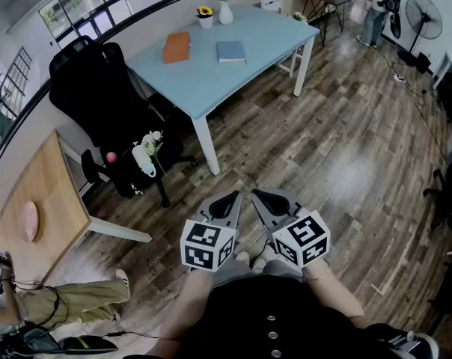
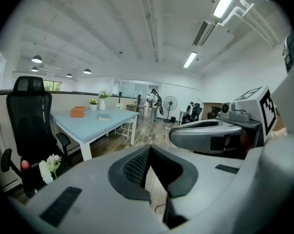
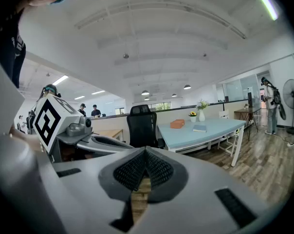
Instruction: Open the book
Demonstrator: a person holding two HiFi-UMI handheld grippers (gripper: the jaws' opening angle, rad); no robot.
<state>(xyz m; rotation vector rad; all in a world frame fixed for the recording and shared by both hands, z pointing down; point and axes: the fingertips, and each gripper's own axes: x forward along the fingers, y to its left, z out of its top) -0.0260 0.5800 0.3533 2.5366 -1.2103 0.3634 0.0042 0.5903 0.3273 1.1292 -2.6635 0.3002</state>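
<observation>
While the blue book (image 1: 230, 51) lies closed on the far table (image 1: 211, 81), a person stands well back from it on the plank floor (image 1: 338, 148), holding both tools close to the body. The left gripper (image 1: 233, 197) and right gripper (image 1: 258, 195) point side by side toward the table, near each other but apart, their marker cubes nearest the holder.

Seen from the left gripper view, the left gripper (image 2: 148, 148) has its dark ribbed jaws pressed together at the tip with nothing between them. The right gripper view shows the right gripper (image 3: 145, 151) likewise closed and empty, only floor planks visible below the tips.

The book (image 2: 104, 116) rests flat near the middle of the pale blue tabletop, toward its right side. An orange item (image 1: 176, 47) sits just left of it, the two apart. At the table's far edge stand a pot (image 1: 204, 16) of yellow flowers and a white vase (image 1: 225, 11).

A black chair (image 1: 99, 88) stands left of the table, with white flowers (image 1: 147, 149) and a small pink ball (image 1: 111, 156) on its seat. Nearer on the left is a wooden desk (image 1: 39, 193). A standing fan (image 1: 424, 17) occupies the far right corner, and another person (image 1: 376, 6) stands beside it.
</observation>
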